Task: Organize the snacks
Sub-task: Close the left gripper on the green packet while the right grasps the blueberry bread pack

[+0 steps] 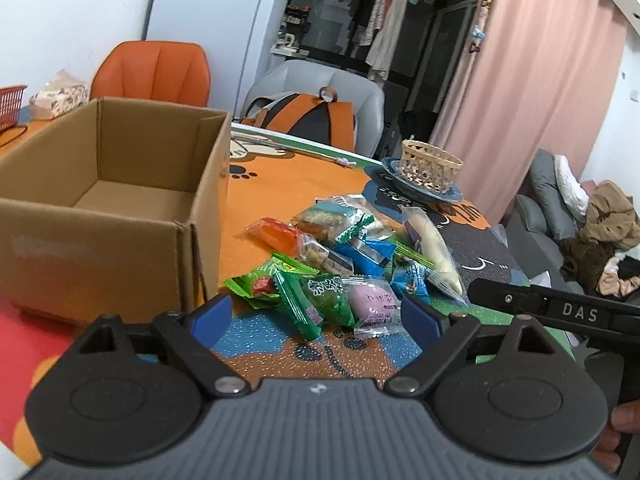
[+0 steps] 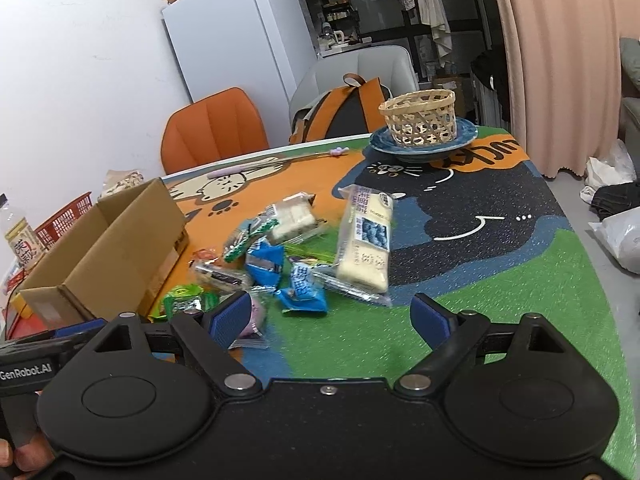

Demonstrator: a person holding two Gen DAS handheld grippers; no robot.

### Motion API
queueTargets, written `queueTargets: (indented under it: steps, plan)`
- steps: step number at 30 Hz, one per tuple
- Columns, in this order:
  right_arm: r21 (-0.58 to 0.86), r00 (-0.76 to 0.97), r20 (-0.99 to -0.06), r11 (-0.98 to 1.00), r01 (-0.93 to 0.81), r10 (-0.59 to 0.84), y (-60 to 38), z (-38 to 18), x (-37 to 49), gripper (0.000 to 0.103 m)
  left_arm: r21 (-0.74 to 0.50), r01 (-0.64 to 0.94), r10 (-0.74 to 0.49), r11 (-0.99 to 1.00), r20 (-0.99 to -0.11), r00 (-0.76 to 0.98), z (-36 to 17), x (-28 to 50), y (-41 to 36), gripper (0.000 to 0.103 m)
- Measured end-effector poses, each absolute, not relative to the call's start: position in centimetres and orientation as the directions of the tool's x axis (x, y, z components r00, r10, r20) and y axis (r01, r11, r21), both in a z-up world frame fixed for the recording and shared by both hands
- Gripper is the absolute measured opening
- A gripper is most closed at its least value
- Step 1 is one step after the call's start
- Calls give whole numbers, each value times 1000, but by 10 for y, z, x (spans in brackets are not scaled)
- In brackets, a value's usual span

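Both grippers, left (image 1: 316, 312) & right (image 2: 332, 320), gape wide, empty. Snack packets (image 1: 344, 256) look light, crinkly, slippery; probably best pinched mid-body, not by edges.

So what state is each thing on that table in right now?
cardboard box: open, empty inside.
snack packets: sealed, heaped loose on the mat.
long white bar: wrapped, lying flat.
wicker basket: upright on the blue plate.
left gripper: open, holding nothing.
right gripper: open, holding nothing.
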State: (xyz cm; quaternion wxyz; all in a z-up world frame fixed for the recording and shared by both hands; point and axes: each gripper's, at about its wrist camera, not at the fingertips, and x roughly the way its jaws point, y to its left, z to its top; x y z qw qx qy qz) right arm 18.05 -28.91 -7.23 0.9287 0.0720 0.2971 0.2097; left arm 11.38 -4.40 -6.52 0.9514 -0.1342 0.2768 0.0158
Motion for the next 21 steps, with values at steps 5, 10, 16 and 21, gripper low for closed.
queueTargets:
  steps: [5, 10, 16, 21]
  plan:
    - [249, 736, -524, 904, -349, 428, -289, -74, 192, 82, -249, -130, -24, 960, -533, 846, -71, 125, -49, 86]
    - [265, 727, -532, 900, -345, 435, -289, -77, 205, 77, -254, -152, -10, 955, -541, 841, -74, 135, -52, 73]
    - [274, 716, -539, 896, -350, 444, -285, -81, 218, 76, -262, -189, 12, 946, -557, 830, -81, 143, -53, 67]
    - [282, 704, -551, 894, -349, 448, -282, -84, 230, 72, -263, -208, 19, 942, -578, 816, -89, 151, -55, 66]
